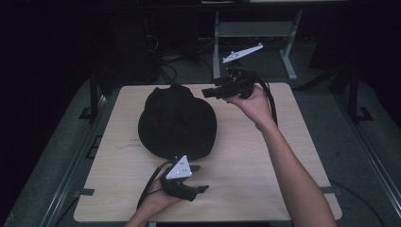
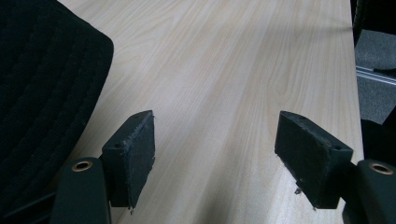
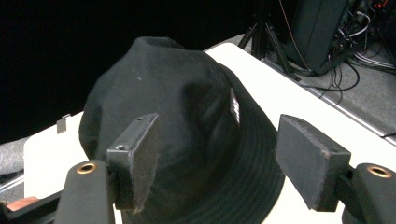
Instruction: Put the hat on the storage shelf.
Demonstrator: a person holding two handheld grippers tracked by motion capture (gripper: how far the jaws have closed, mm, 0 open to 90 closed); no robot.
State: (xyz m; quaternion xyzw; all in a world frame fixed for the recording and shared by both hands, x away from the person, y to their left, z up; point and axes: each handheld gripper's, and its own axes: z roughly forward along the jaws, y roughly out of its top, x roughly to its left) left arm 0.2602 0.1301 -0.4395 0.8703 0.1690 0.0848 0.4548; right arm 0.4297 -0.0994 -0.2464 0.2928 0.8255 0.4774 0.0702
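1. The black fabric bucket hat [image 1: 177,124] lies crown up on the pale wooden counter [image 1: 255,156], nearer its far left corner.
2. The right gripper [image 1: 211,91] hovers at the hat's far side, jaws wide and empty; I judge it should come down on the stitched brim [image 3: 254,154], not the crown.
3. The left gripper [image 1: 202,178], also wide and empty, waits near the front edge; bring it to the near brim.

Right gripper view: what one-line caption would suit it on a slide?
An open hand-held gripper pointed at a black bucket hat resting on a pale table.
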